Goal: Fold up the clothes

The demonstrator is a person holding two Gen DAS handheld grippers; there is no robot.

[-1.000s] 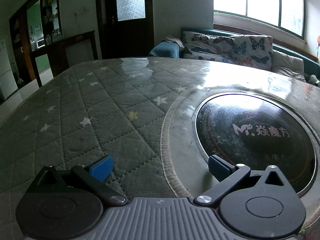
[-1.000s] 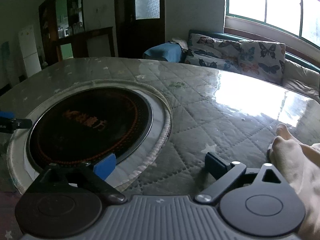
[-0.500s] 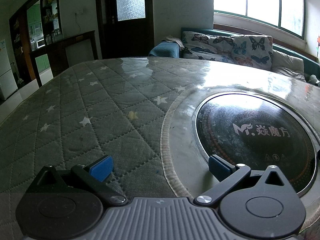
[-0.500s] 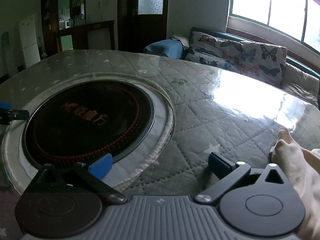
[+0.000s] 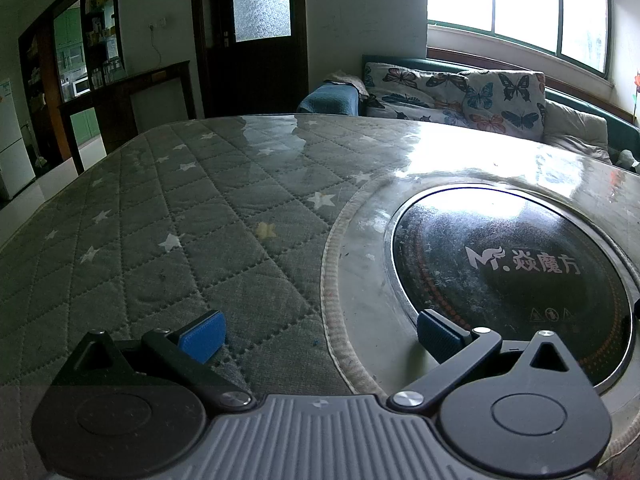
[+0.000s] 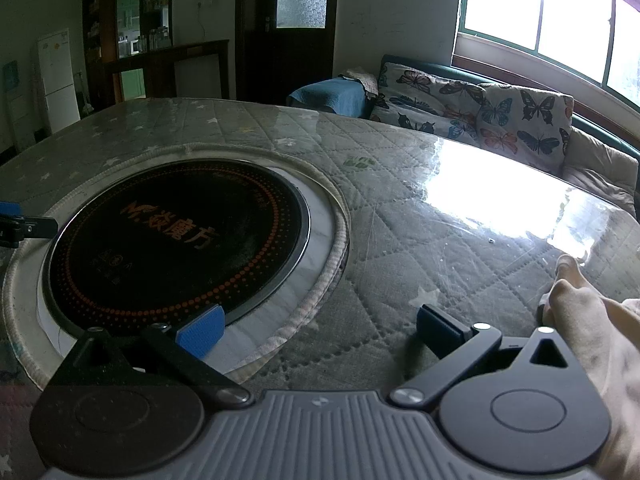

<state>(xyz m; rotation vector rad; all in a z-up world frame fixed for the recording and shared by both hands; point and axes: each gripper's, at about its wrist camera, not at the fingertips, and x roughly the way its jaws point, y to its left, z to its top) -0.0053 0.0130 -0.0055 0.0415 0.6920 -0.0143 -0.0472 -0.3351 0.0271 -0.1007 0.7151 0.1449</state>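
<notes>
No garment shows in either view. My left gripper (image 5: pixel 318 334) is open just above the quilted table cover (image 5: pixel 160 216), its right pad over the pale ring around the round black cooktop (image 5: pixel 508 268). My right gripper (image 6: pixel 318 328) is open too, low over the same table, with its left pad at the cooktop's (image 6: pixel 176 236) near edge. A tip of the left gripper (image 6: pixel 18 226) pokes in at the far left of the right wrist view. A person's hand (image 6: pixel 584 320) holds the right gripper from the right side.
The round table carries a grey star-patterned quilt under a glossy sheet (image 6: pixel 460 220). A sofa with butterfly cushions (image 5: pixel 460 92) stands behind it under a window. A dark door (image 5: pixel 256 36), shelves and a white fridge (image 6: pixel 56 76) line the far left wall.
The right wrist view has risen and tilted slightly, so the cooktop sits lower and the hand shows further back. The left gripper has stayed still.
</notes>
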